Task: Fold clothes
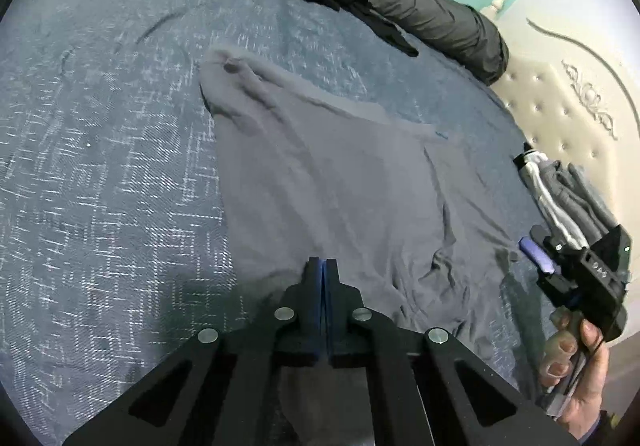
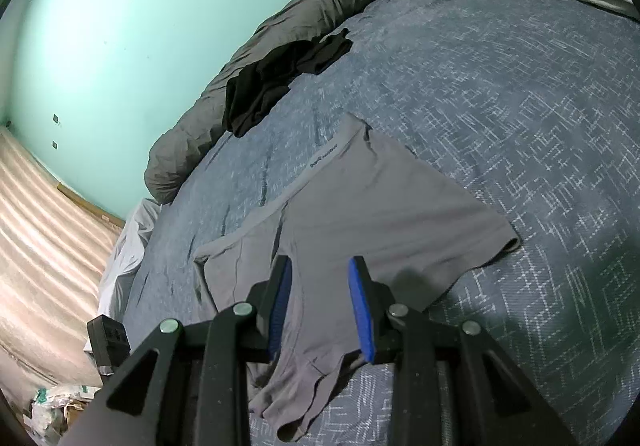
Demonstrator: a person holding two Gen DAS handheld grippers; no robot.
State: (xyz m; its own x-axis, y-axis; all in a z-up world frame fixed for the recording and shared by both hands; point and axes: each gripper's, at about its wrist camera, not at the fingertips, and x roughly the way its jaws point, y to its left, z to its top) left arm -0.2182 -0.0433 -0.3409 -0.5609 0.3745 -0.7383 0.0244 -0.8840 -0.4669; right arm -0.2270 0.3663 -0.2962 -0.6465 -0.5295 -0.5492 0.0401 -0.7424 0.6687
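Grey underwear: spread flat on the blue bedspread.
Left tongs: clenched, over the underwear's near edge.
Right tongs: released, hovering above the underwear.
Black garment: beyond the underwear, well apart.

Home bedroom (patterned bedspread, tufted headboard)
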